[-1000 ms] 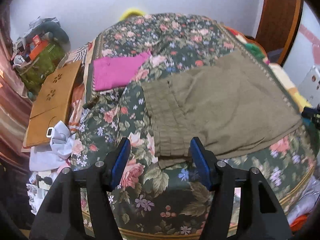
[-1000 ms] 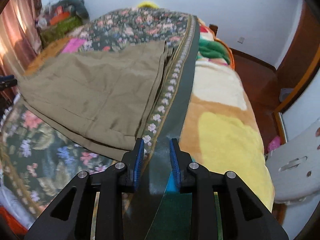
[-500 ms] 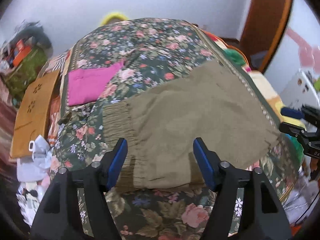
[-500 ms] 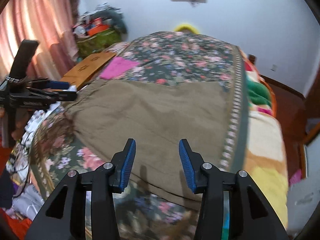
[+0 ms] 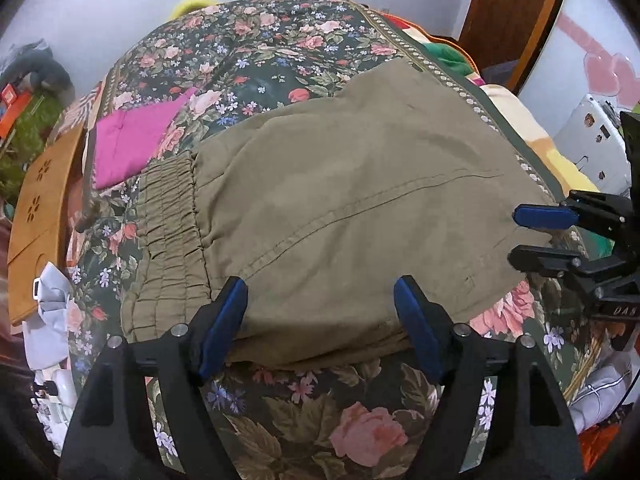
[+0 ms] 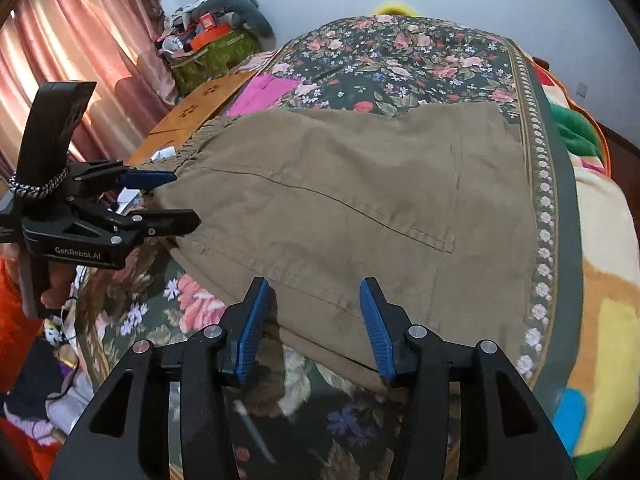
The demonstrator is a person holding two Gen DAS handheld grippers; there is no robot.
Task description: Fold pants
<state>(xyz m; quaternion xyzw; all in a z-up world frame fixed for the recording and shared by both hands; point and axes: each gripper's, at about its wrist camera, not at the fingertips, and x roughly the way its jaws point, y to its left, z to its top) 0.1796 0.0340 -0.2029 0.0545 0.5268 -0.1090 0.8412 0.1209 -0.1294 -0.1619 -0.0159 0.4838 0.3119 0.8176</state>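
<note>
Olive-green pants (image 5: 352, 216) lie folded flat on the floral bedspread (image 5: 280, 48), elastic waistband (image 5: 168, 216) at the left. My left gripper (image 5: 320, 320) is open and empty, its blue pads either side of the pants' near edge beside the waistband. My right gripper (image 6: 316, 320) is open and empty over the near edge at the leg end of the pants (image 6: 360, 200). In the left wrist view the right gripper (image 5: 540, 236) shows at the right edge. In the right wrist view the left gripper (image 6: 168, 200) shows at the waistband end.
A folded pink cloth (image 5: 132, 140) lies beyond the waistband. A wooden lap tray (image 5: 40, 200) rests at the bed's left side, with clutter and pink curtains (image 6: 60, 60) beyond. A colourful blanket (image 6: 600, 280) covers the right of the bed. A white stool (image 5: 592, 140) stands right.
Both grippers have moved in toward the pants' near edge. The right gripper swung from the bed's right border to the leg end and opened wider. The pants lie as before.
</note>
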